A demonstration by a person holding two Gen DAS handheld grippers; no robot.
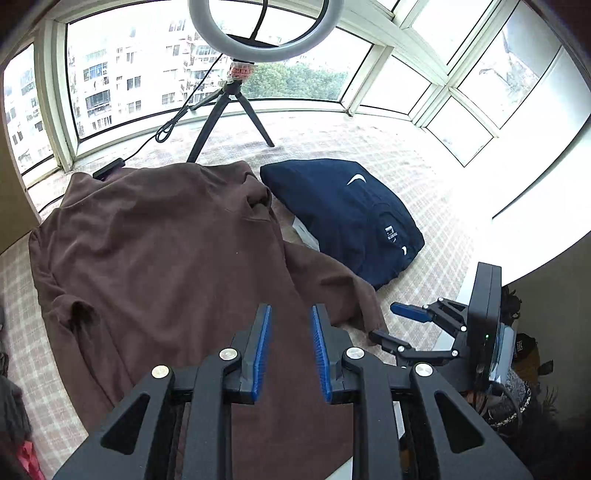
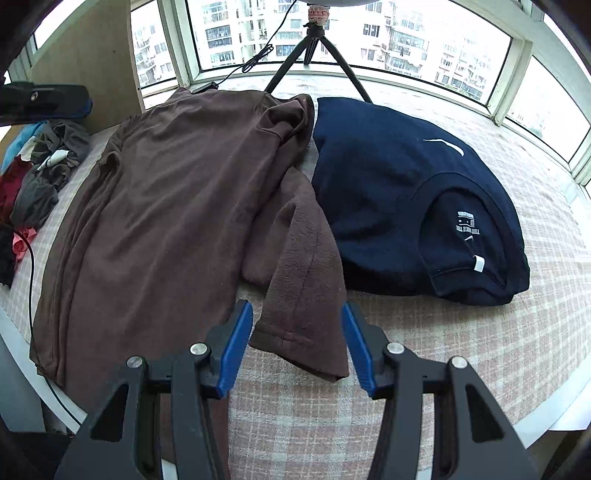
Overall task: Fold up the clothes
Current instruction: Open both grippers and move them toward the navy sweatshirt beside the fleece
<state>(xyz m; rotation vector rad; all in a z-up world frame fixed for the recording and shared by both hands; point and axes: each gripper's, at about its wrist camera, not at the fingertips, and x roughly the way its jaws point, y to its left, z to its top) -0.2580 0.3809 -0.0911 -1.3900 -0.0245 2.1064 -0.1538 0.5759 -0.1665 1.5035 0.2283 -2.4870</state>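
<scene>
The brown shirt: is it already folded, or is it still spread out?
Spread out. The brown shirt lies flat on the checked cloth, its sleeve trailing loose, while the navy shirt beside it is a folded bundle.

Brown shirt point(image 2: 166, 206), navy folded shirt point(image 2: 399, 192) with white swoosh, on pink-beige checked cloth point(image 2: 461, 350).

I'm working in a home, at a bay window point(image 1: 207, 74) high above apartment blocks point(image 2: 229, 33). A checked cloth point(image 2: 443, 350) covers the ledge, a ring light point(image 1: 266, 29) stands there, and laundry point(image 2: 33, 177) is heaped beside it.
</scene>
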